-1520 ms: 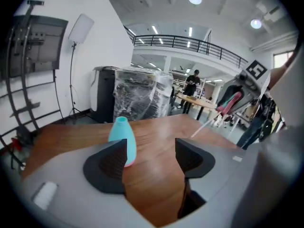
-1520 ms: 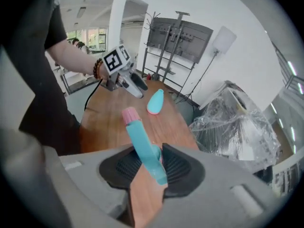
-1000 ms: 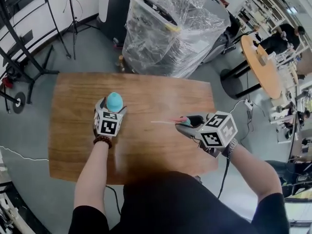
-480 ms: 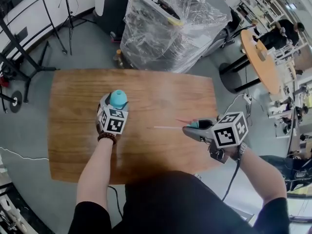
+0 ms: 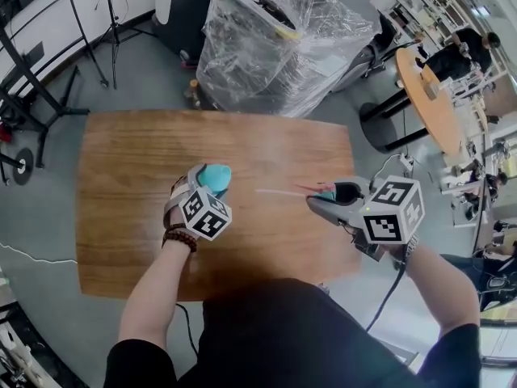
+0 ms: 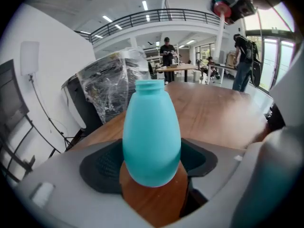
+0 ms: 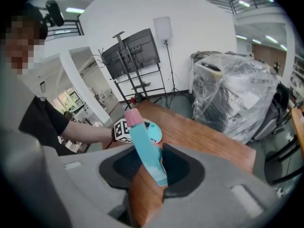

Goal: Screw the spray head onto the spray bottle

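Observation:
A teal spray bottle [image 5: 215,175] with no cap leans to the right over the wooden table [image 5: 121,152]. My left gripper [image 5: 207,186] is shut on its lower body; its jaws have just been closing a little on it. In the left gripper view the bottle [image 6: 152,137] fills the gap between the pads, its open neck pointing away. My right gripper [image 5: 329,197] is shut on the teal spray head [image 5: 326,192], whose thin tube [image 5: 279,191] points left towards the bottle. In the right gripper view the spray head [image 7: 145,151] shows a pink nozzle on top.
Behind the table stands a plastic-wrapped machine [image 5: 283,39]. A round orange table [image 5: 428,95] with people near it is at the far right. Dark tripod stands [image 5: 48,63] rise at the left. A cable [image 5: 384,297] hangs from my right gripper.
My left gripper has moved right and nearer and has rolled, so the bottle went from upright to leaning right. My right gripper rose and drifted right with the spray head.

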`<action>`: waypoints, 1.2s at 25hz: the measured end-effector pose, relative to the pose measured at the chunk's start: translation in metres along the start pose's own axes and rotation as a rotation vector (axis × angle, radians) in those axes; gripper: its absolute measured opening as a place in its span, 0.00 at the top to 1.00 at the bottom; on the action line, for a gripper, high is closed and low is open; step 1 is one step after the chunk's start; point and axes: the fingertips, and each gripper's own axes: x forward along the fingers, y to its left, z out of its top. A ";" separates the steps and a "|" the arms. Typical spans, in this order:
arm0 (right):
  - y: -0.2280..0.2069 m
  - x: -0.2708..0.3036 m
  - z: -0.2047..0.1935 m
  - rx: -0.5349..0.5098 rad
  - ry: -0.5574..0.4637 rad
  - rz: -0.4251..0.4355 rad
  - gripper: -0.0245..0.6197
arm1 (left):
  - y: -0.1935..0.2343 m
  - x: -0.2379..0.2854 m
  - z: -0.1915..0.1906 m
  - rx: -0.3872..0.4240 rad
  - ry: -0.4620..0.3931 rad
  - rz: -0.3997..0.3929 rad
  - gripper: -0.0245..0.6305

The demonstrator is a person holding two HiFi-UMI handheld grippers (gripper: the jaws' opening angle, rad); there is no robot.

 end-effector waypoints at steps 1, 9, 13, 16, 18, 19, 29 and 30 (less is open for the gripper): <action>0.003 -0.002 0.005 -0.060 0.001 -0.013 0.78 | -0.011 -0.002 0.002 0.039 0.016 -0.021 0.36; 0.040 -0.007 0.006 -0.633 0.123 -0.068 0.78 | -0.076 -0.029 0.027 0.248 0.060 -0.116 0.37; 0.049 -0.016 0.001 -0.730 0.131 -0.053 0.78 | -0.089 -0.036 0.026 0.283 0.094 -0.145 0.37; 0.051 -0.022 -0.003 -0.748 0.104 -0.032 0.78 | -0.091 -0.038 0.021 0.281 0.116 -0.157 0.37; 0.053 -0.021 -0.007 -0.726 0.088 -0.017 0.78 | -0.093 -0.039 0.021 0.287 0.118 -0.157 0.37; 0.054 -0.021 -0.009 -0.728 0.092 -0.012 0.78 | -0.094 -0.040 0.023 0.292 0.118 -0.157 0.37; 0.063 0.001 -0.038 -1.063 0.175 -0.026 0.78 | -0.124 -0.064 0.062 0.396 0.062 -0.192 0.37; 0.063 0.004 -0.043 -1.105 0.186 -0.025 0.78 | -0.128 -0.067 0.066 0.409 0.055 -0.198 0.37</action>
